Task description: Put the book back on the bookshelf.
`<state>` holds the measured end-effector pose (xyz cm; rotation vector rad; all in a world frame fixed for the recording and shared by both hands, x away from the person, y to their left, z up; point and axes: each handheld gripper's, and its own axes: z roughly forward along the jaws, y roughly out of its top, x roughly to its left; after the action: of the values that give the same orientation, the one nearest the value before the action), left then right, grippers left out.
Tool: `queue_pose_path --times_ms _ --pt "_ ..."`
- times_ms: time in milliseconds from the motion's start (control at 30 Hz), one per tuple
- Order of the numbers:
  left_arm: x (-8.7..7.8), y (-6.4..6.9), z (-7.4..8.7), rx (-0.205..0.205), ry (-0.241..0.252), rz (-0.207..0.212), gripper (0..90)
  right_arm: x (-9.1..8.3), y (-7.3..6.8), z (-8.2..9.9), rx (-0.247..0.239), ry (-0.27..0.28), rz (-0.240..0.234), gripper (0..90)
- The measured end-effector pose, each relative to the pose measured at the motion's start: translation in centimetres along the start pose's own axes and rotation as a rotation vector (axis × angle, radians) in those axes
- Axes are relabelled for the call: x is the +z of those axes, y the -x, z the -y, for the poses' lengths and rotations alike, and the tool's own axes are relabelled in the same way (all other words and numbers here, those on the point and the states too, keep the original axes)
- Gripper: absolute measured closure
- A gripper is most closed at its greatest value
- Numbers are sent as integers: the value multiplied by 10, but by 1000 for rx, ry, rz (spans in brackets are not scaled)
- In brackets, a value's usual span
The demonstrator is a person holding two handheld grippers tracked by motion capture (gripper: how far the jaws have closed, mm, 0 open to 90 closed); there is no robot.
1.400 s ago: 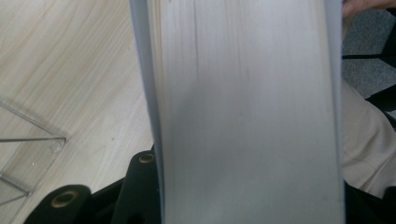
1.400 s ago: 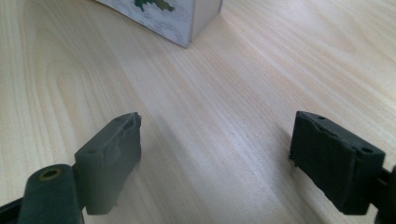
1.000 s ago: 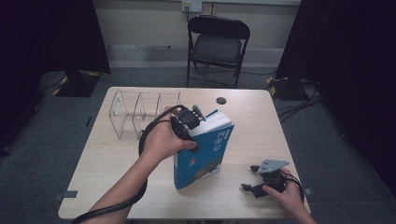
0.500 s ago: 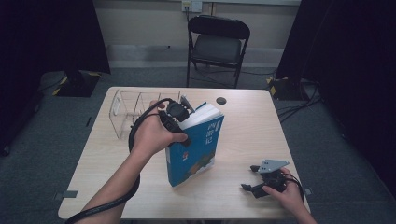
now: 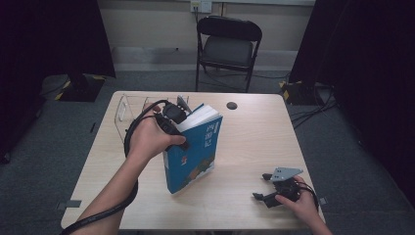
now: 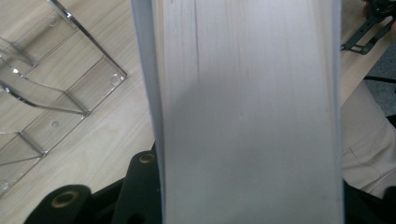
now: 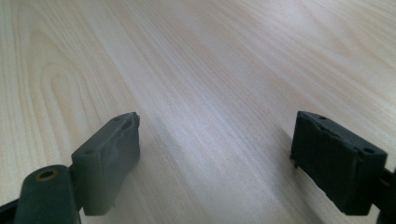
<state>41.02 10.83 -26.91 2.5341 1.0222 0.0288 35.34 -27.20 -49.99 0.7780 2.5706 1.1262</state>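
That book (image 5: 195, 149) is a thick one, so expect some real weight. It should be stiff enough across the closed page block, but the glossy blue cover looks slippery and the pages will want to fan if you loosen up. You've got your left hand-held gripper (image 5: 179, 128) clamped across the top of it, near the spine end, jaws squeezing cover to cover with the white page edges (image 6: 247, 112) right between them. I'd say that's the right spot: grabbing the full thickness keeps it shut. Just don't take it by a single cover or it'll flop open.

Right now the book stands tilted on its bottom corner around the middle of the tabletop (image 5: 254, 132), leaning away from the clear rack (image 5: 128, 108) that sits just behind your left hand. With all that weight hanging below the grip, it could swing.

Your right hand-held gripper (image 5: 262, 197) rests near the front right edge, well apart from the book, jaws wide open with bare wood between them.
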Motion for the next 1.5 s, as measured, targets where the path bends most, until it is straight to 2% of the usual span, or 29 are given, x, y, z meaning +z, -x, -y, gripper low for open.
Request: queue_pose_path --times_ms 233,400,1000,1167,1233,1500 --pt "-5 -5 4 -21 10 -25 617 0 0 0 0 0 1 149" --pt "-9 -9 7 -35 7 -23 617 0 0 0 0 0 1 149" --pt "-20 -21 15 -87 23 -56 617 0 0 0 0 -2 2 148" --pt "-23 -24 15 -93 23 -59 617 0 0 0 0 -2 3 148" --pt "-24 -26 16 -111 28 -50 617 0 0 0 0 -2 3 148" --pt "-26 -30 19 -119 29 -67 617 0 0 0 0 -2 3 148"
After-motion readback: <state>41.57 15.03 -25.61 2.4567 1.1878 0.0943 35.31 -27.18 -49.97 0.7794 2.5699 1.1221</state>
